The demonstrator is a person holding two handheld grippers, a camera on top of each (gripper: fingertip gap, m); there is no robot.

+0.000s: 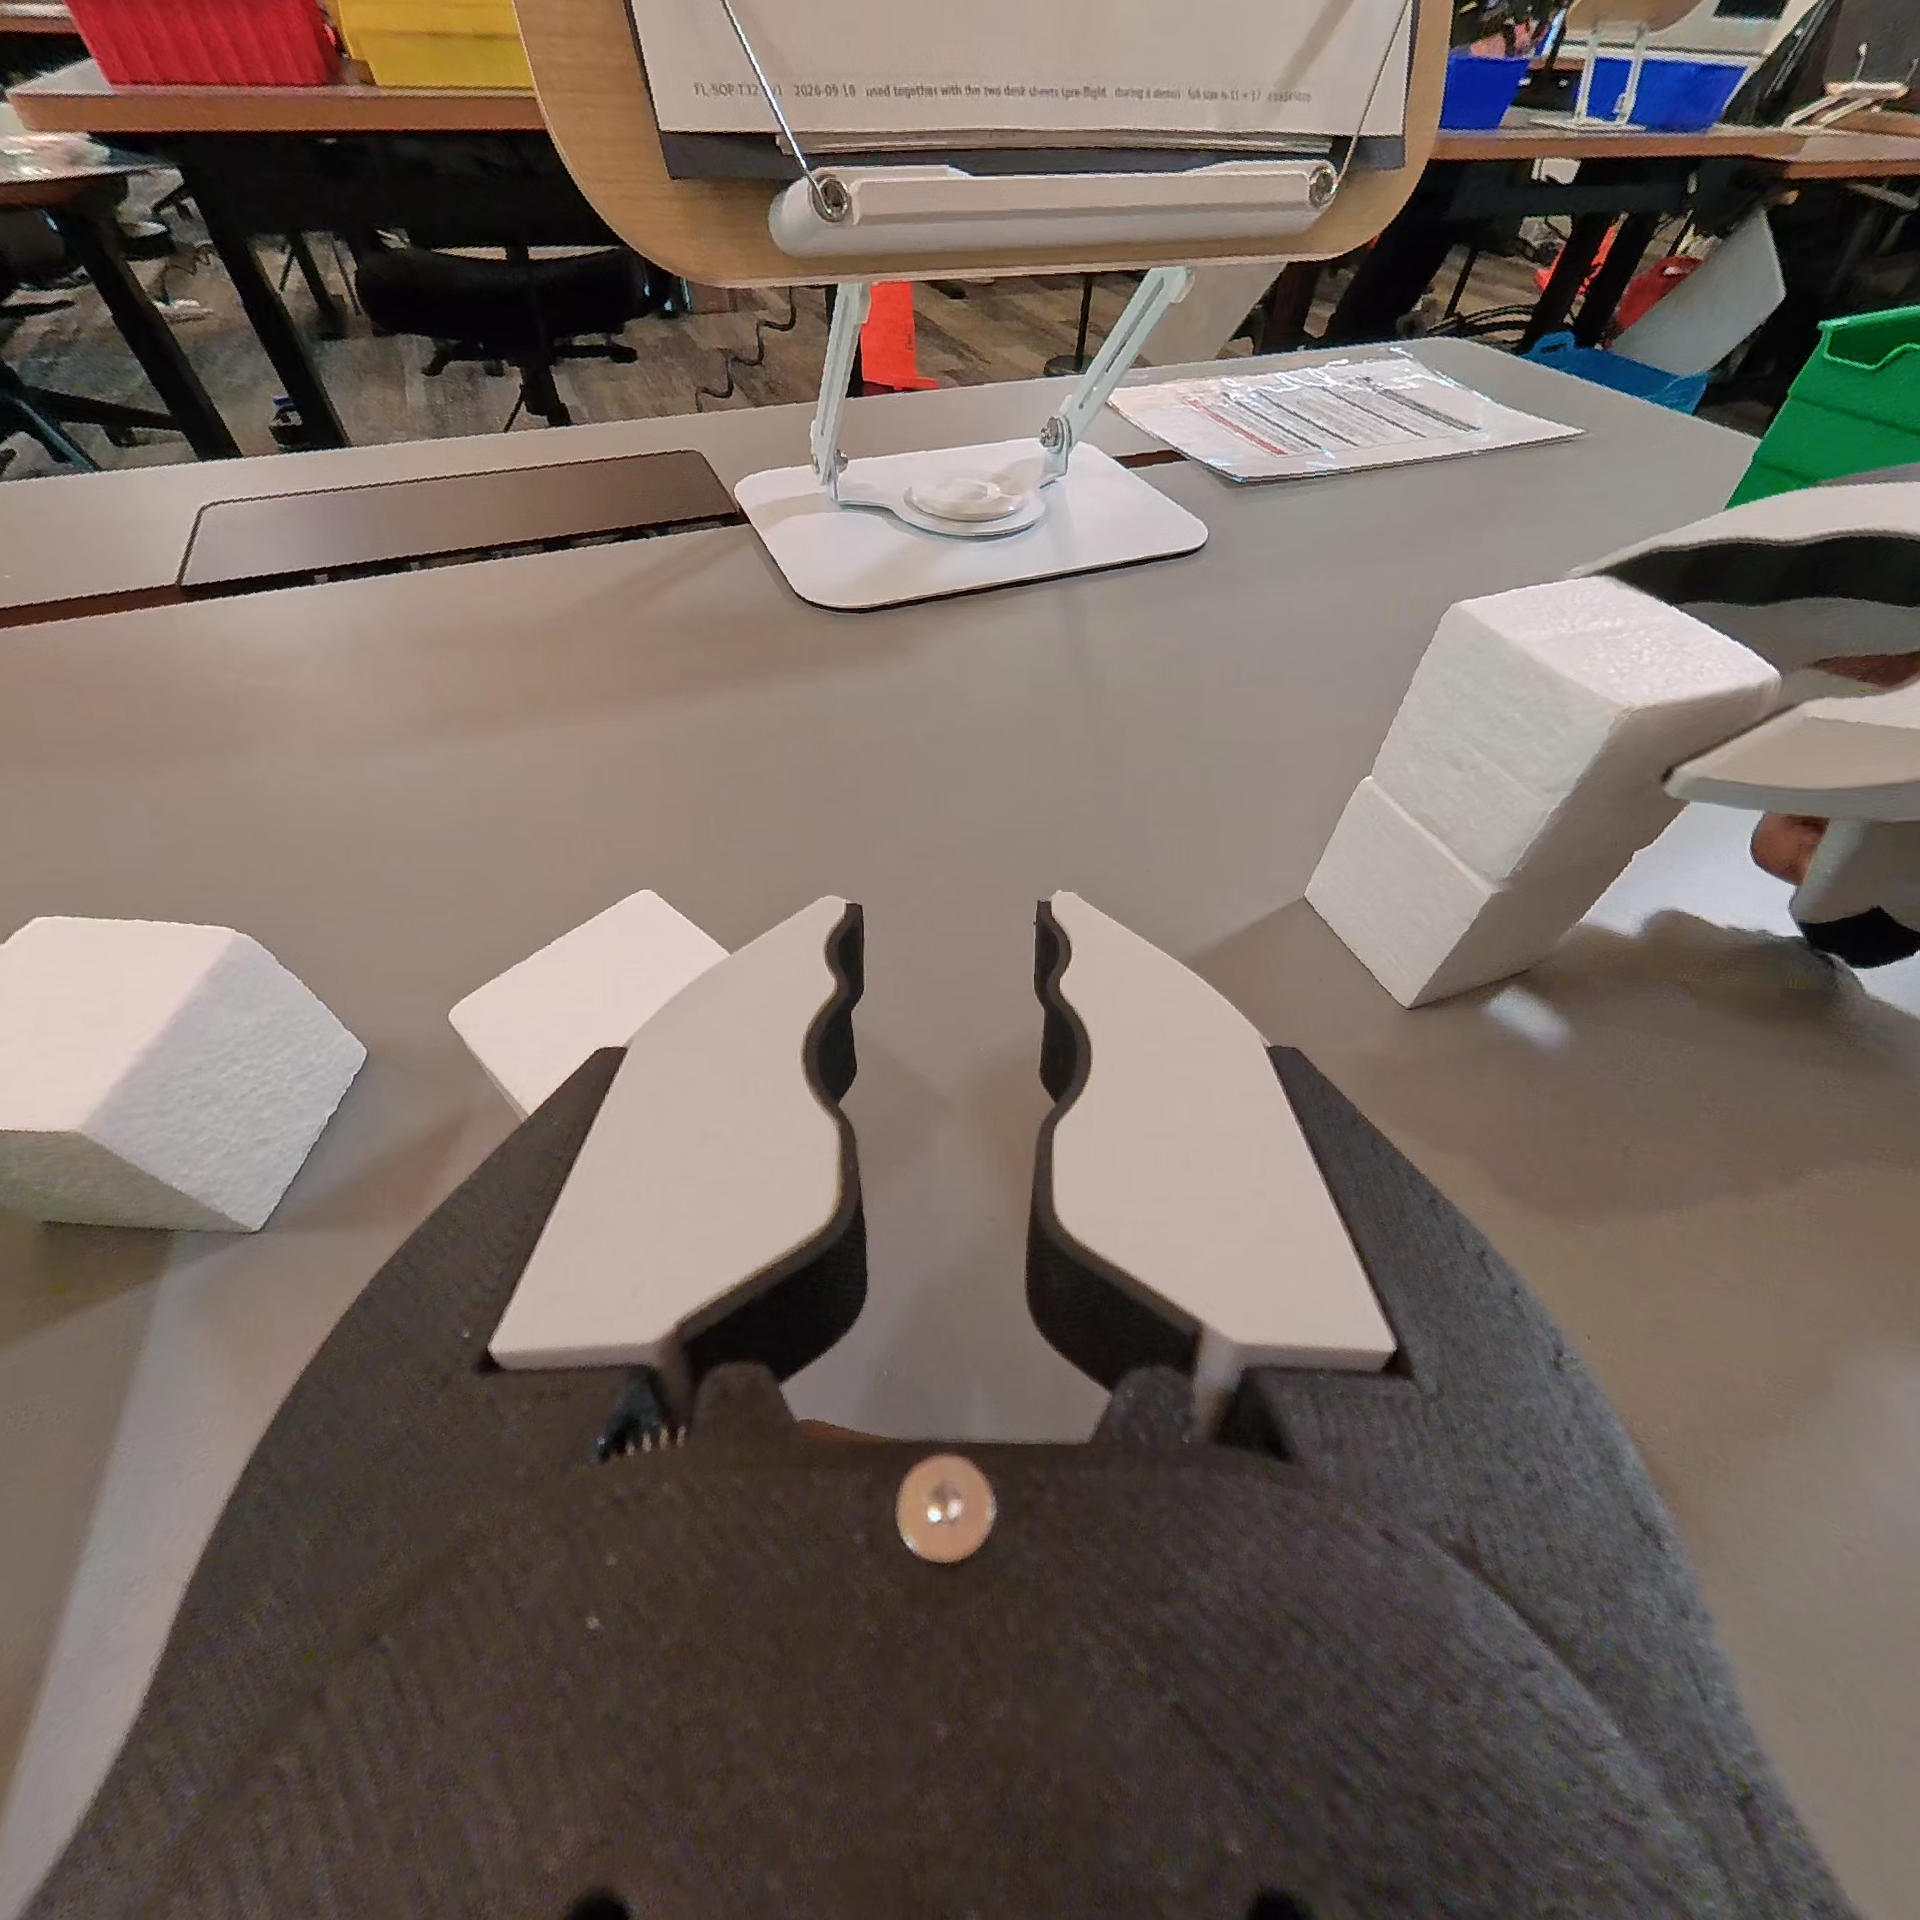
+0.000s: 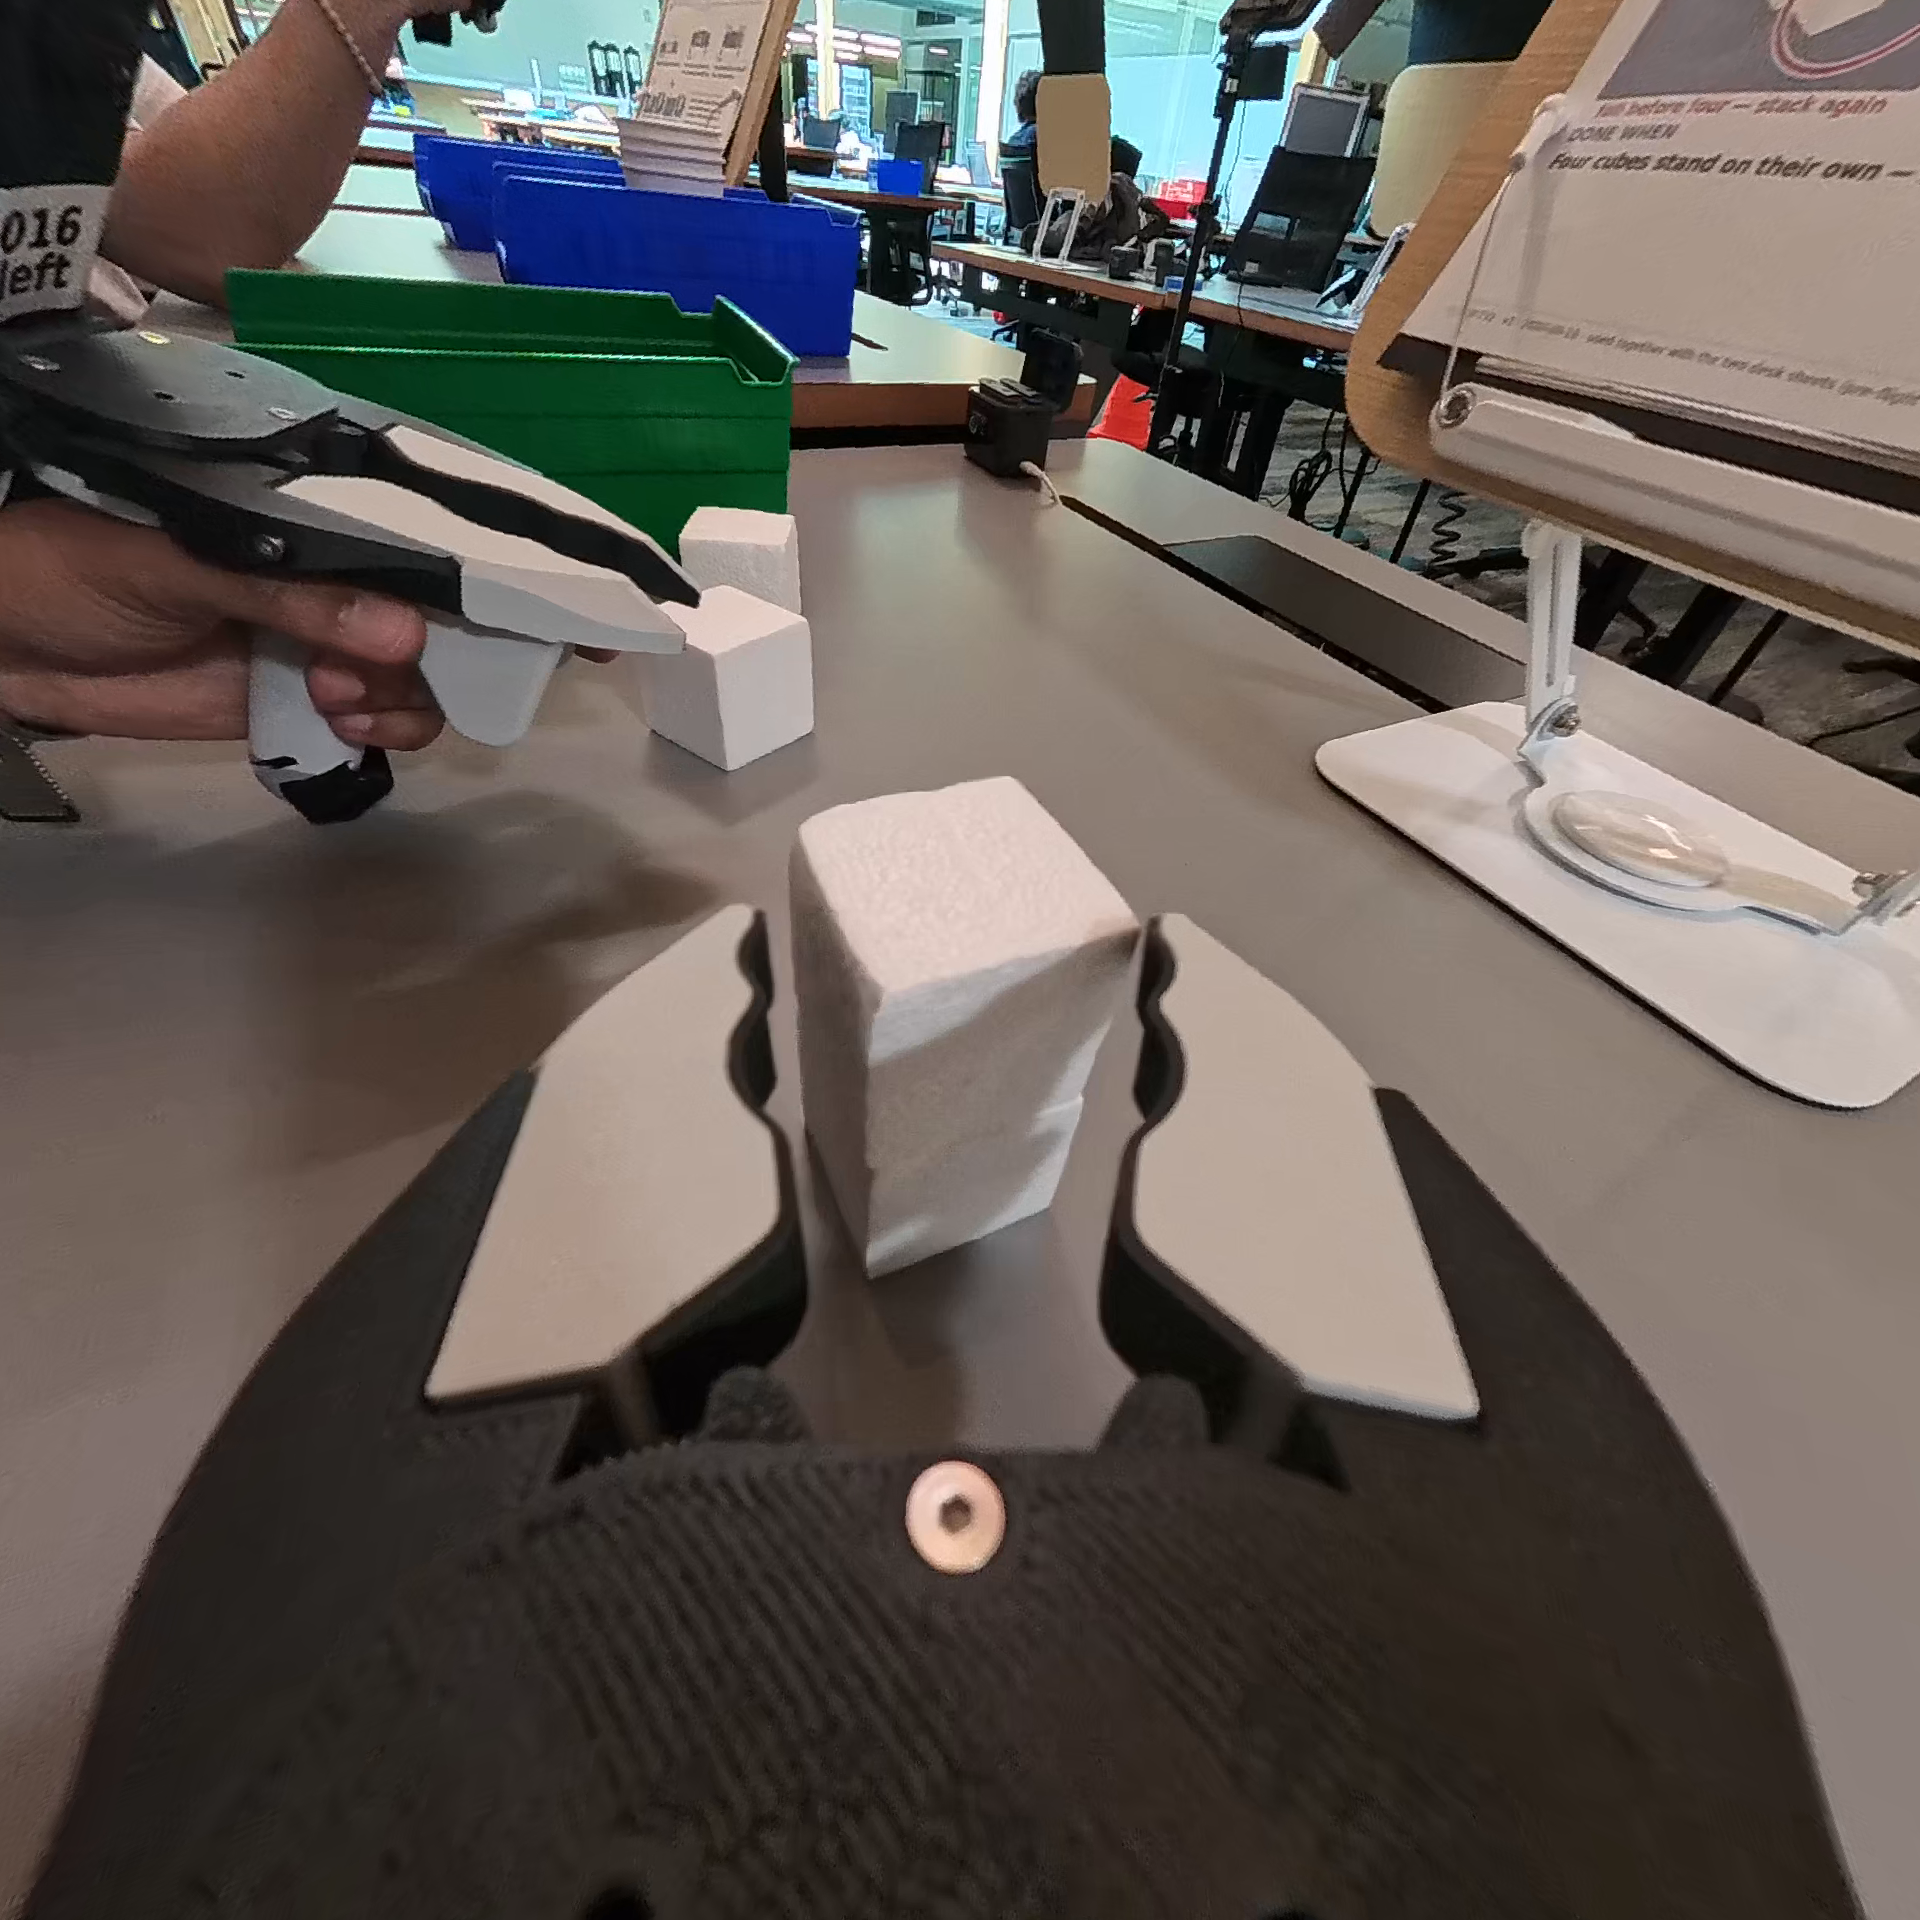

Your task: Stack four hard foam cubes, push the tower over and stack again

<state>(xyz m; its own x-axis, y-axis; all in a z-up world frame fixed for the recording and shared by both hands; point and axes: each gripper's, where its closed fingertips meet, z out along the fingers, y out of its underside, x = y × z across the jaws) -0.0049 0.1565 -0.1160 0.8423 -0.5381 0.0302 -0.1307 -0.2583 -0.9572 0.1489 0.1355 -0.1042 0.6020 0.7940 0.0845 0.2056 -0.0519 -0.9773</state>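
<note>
Several white foam cubes lie on a grey table (image 1: 935,727). My left gripper (image 1: 948,935) is open and empty, low over the table. One cube (image 1: 582,987) sits just beyond its left finger and another (image 1: 156,1070) lies farther left. My right gripper (image 2: 956,935) is open, its fingers on either side of the top cube (image 2: 935,914) of a two-cube stack, with slim gaps. The lower cube (image 2: 966,1174) rests on the table. The stack (image 1: 1507,790) and the right gripper (image 1: 1756,675) show at the right of the left wrist view. The left gripper (image 2: 681,623) also shows in the right wrist view.
A document stand with a white base (image 1: 977,530) stands at the table's far side, also in the right wrist view (image 2: 1662,883). A green bin (image 2: 520,416) and blue bins (image 2: 675,249) sit beyond. A laminated sheet (image 1: 1340,416) lies at the back right. The cube (image 1: 582,987) is closer to my left gripper, around 6 cm from its tips; the right tips are 25 cm off. It is also in sight in the right wrist view (image 2: 743,615).
</note>
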